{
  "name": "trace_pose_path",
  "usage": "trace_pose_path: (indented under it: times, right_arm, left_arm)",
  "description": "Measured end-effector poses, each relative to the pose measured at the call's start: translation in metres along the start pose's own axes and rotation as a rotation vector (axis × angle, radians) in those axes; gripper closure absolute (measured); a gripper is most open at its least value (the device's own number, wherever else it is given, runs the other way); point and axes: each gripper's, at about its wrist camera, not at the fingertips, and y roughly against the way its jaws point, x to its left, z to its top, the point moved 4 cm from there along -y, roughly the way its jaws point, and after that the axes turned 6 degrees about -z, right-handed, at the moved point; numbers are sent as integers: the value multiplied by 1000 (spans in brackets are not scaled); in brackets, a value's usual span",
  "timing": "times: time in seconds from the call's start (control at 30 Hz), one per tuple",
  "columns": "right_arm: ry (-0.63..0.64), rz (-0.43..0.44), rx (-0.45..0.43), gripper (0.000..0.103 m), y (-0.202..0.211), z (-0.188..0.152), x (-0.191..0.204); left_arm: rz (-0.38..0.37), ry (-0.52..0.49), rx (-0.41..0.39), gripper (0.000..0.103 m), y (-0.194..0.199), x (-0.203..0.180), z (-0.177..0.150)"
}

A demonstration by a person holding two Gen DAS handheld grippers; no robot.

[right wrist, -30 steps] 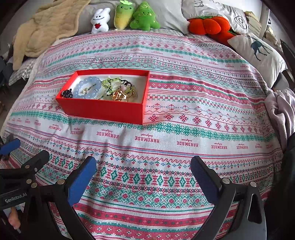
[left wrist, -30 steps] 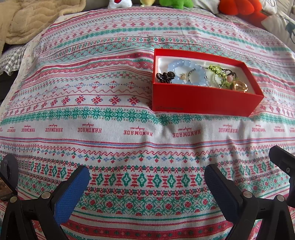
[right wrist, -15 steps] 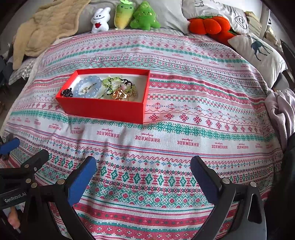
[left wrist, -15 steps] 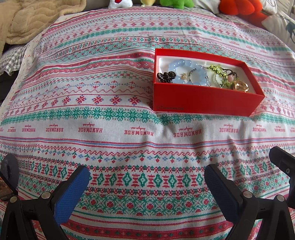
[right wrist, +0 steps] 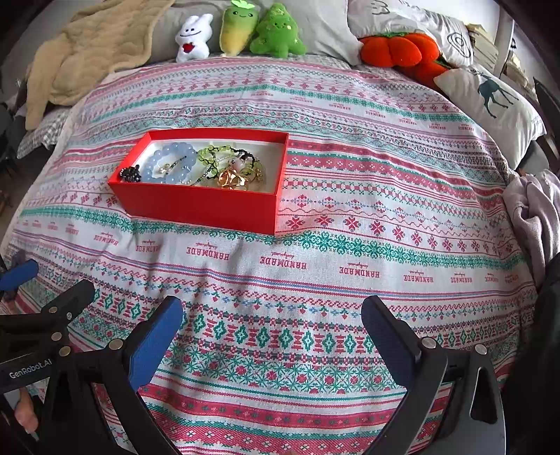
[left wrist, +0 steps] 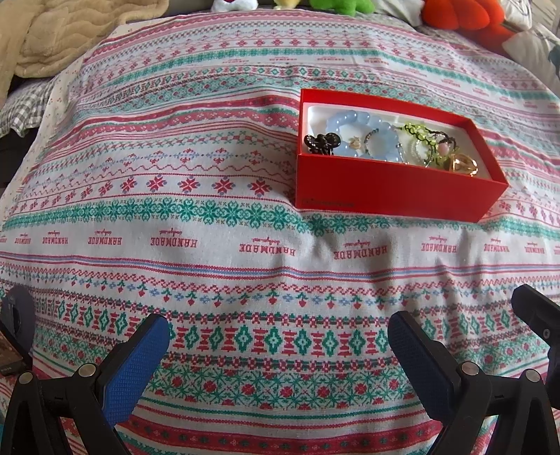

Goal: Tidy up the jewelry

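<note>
Seemingly all jewelry sits inside the red cardboard box (right wrist: 206,206); left gripper (left wrist: 278,344) and right gripper (right wrist: 271,329) spread, empty; done or pre-sort, can't tell.

The bed (right wrist: 350,245) is covered with a patterned cloth (left wrist: 175,196) in red, green and white bands, with the word HANDMADE printed in a row. A red box (right wrist: 206,206) with jewelry lies on the cloth, left of the middle. At the far edge are three plush toys (right wrist: 241,31), an orange plush (right wrist: 395,50) and a beige blanket (right wrist: 94,49). A deer pillow (right wrist: 490,101) lies far right.
</note>
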Motion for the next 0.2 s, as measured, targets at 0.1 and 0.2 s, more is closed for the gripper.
trace_pose_path:
  times: [0.1, 0.2]
  right_arm:
    - [-1, 1, 4, 0, -1, 0, 1]
    - [-7, 4, 11, 0, -6, -1, 1]
  left_arm:
    - [0, -1, 2, 1, -2, -2, -1]
    - [-11, -6, -10, 1, -8, -2, -2]
